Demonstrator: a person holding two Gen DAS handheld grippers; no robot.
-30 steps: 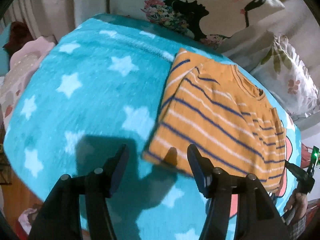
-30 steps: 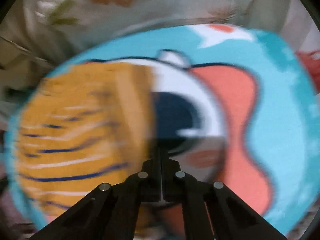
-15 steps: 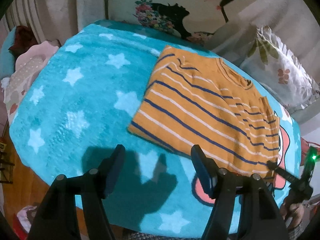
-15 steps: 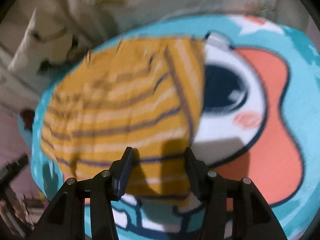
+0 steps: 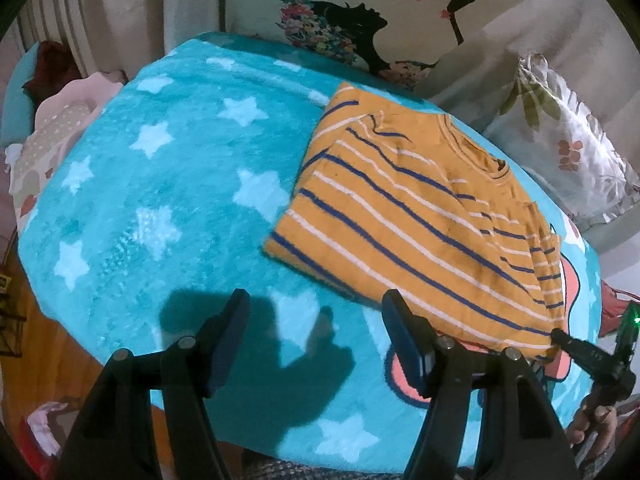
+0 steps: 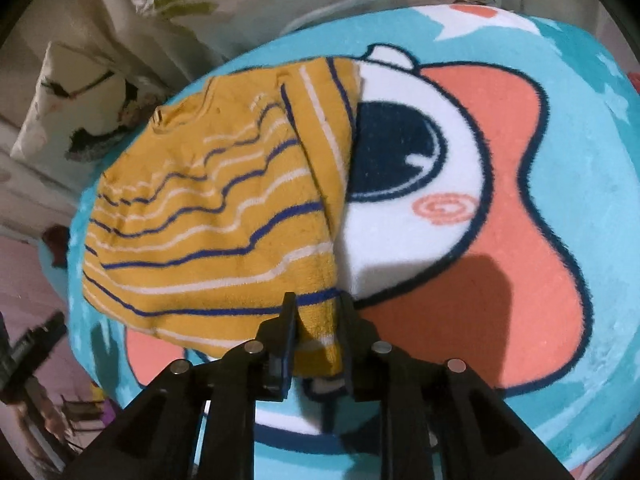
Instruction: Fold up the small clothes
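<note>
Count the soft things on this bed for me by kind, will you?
Striped shirt: 1
Star blanket: 1
Printed pillows: 2, the silhouette pillow and the leaf pillow
Total: 4

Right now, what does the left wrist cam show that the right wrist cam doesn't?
Left wrist only: the open left gripper over bare starred blanket, and the shirt's whole outline. Right wrist only: the right gripper, whose jaws have just been closing, with the shirt's near corner between them, and the cartoon eye. Both: the striped orange shirt, the blanket and the leaf-print pillow.
</note>
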